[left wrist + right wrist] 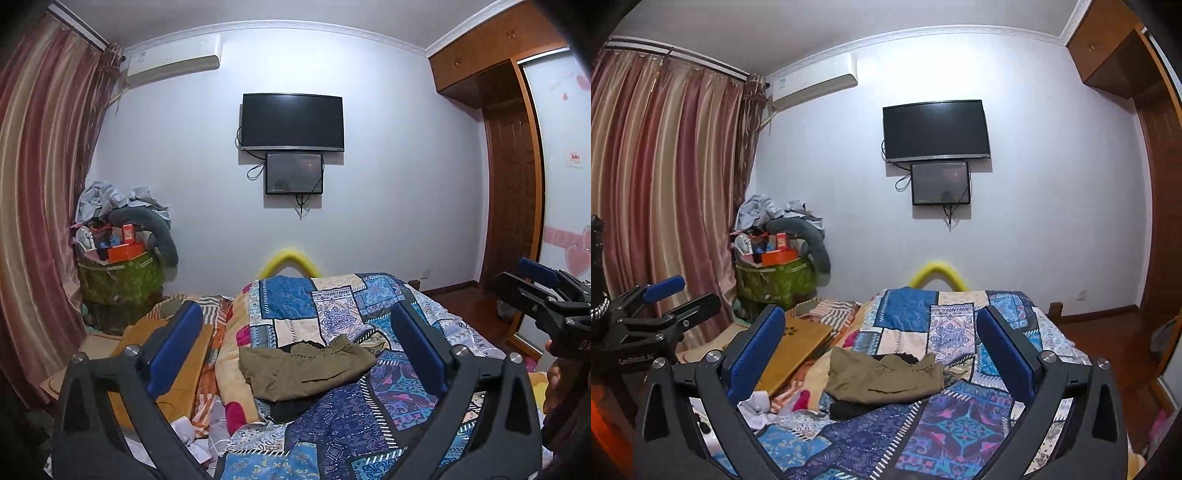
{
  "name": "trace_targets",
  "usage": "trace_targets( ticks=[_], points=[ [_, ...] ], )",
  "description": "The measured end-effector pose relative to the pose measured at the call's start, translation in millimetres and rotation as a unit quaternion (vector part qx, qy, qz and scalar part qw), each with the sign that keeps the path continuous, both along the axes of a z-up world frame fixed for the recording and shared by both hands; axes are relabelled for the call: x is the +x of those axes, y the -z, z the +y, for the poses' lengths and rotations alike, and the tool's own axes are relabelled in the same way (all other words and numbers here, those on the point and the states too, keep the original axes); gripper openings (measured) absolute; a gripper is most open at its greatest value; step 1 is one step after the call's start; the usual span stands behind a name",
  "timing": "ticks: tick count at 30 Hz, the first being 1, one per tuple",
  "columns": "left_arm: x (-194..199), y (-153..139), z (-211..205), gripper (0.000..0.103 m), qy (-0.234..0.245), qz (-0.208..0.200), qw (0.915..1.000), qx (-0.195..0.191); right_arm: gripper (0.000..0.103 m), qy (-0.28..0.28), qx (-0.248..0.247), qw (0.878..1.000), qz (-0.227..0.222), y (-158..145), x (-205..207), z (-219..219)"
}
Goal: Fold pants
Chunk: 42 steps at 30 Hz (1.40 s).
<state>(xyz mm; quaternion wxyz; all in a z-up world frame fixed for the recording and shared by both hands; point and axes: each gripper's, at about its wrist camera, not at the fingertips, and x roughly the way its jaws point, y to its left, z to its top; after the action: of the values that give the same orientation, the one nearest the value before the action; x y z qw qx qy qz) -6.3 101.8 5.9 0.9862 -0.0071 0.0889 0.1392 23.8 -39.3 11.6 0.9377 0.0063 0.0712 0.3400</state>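
Pants [303, 369] bunched on quilt [369, 417], beyond both spread claws

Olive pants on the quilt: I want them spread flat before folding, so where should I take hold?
Probably grip the olive pants at the gathered waistband edge on their far right, coming from the right with the right hand-held gripper; that rumpled edge stands above the quilt.
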Motion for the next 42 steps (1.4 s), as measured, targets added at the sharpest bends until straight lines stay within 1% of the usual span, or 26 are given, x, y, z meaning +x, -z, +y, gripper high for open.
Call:
trace_targets(
  ticks=[6, 27, 42],
  points=[
    [1.7, 1.6, -2.6, 0.103, 0.004, 0.002, 1.0000, 0.005, 0.103, 0.001, -0.001, 1.000, -0.001, 3.0, -5.1, -3.4],
    [6.5, 4.5, -0.7, 0.103, 0.010, 0.009, 0.9999, 0.000, 0.103, 0.009, -0.006, 1.000, -0.001, 5.9, -4.7, -6.8],
    [11.6, 7.9, 4.2, 0.103, 0.018, 0.015, 0.9997, -0.009, 0.103, 0.018, -0.001, 1.000, 0.013, 6.7, -1.9, -14.0]
  ],
)
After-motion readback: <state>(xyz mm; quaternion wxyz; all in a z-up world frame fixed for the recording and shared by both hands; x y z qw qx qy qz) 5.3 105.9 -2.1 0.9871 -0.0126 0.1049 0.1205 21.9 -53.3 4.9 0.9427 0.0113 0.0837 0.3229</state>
